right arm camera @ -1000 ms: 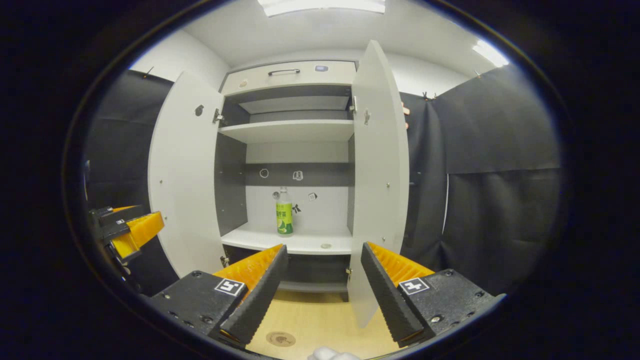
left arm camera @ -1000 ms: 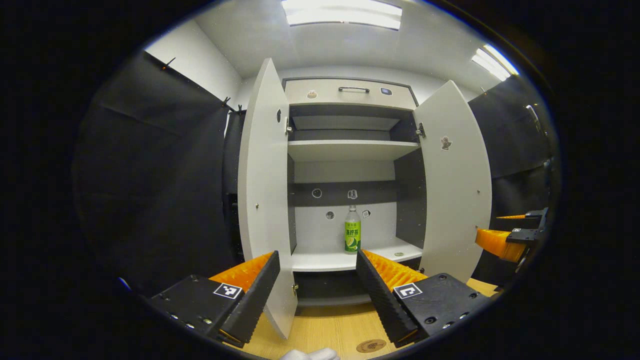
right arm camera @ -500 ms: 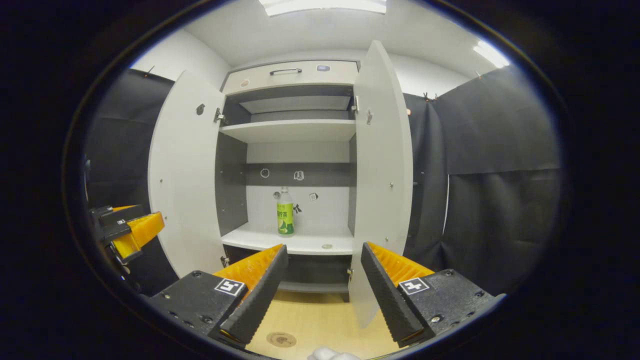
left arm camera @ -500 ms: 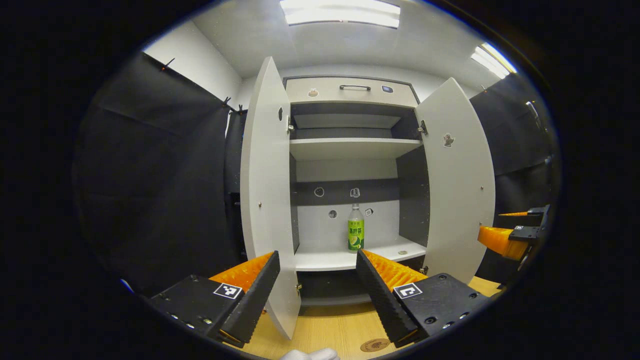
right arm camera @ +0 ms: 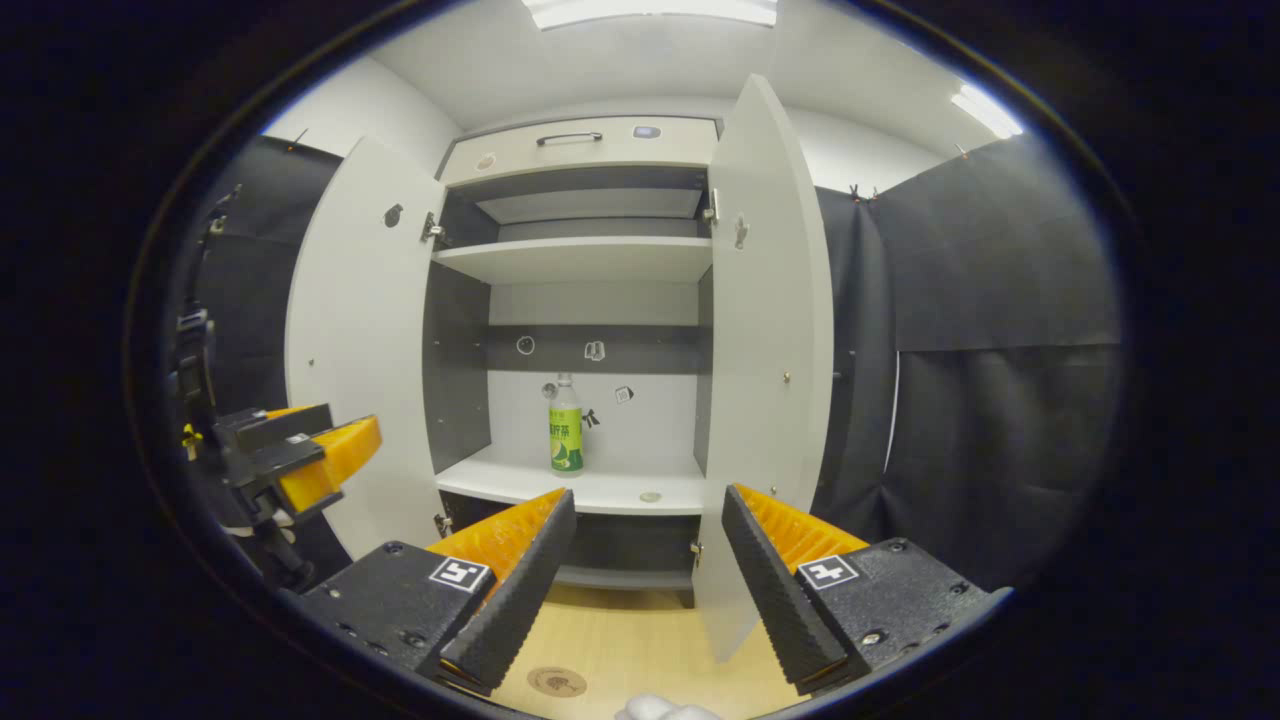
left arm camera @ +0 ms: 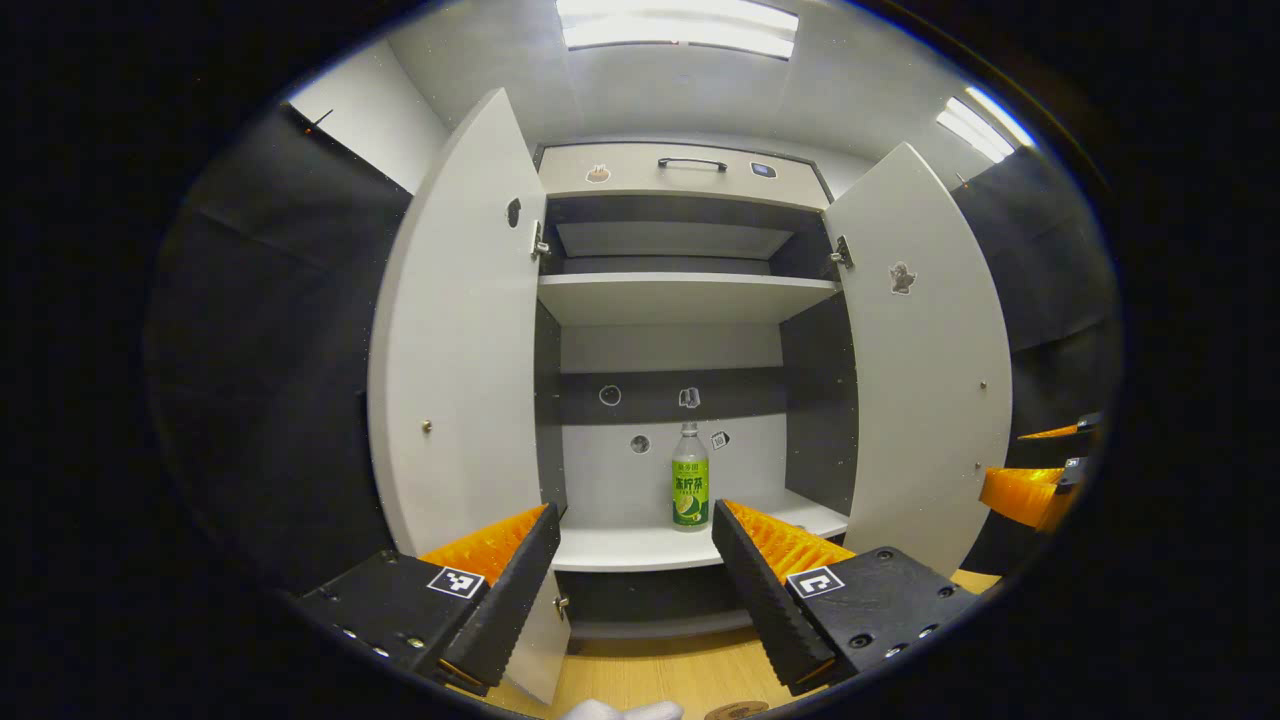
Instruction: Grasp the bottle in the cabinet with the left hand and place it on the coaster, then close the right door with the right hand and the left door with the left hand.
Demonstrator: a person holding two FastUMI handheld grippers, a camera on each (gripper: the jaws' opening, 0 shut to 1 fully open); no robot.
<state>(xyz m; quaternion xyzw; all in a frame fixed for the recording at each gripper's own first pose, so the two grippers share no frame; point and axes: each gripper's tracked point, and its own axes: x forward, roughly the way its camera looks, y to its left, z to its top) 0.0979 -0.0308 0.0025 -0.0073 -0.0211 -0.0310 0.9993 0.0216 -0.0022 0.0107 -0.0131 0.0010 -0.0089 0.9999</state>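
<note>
Moving closer over the last second, the left gripper (left arm camera: 630,560) now faces the open cabinet (left arm camera: 690,300) more squarely, and the bottle (left arm camera: 690,488) looks larger. Its jaws are spread wide with nothing between them; the bottle stands upright on the lower shelf (left arm camera: 650,548), well beyond the fingertips and in line with the gap. The right gripper (right arm camera: 648,545) is likewise spread and empty, next to the right door (right arm camera: 765,350). Both doors stand open, the left door (left arm camera: 455,350) included. A coaster (right arm camera: 557,681) lies on the table (right arm camera: 620,640) below.
</note>
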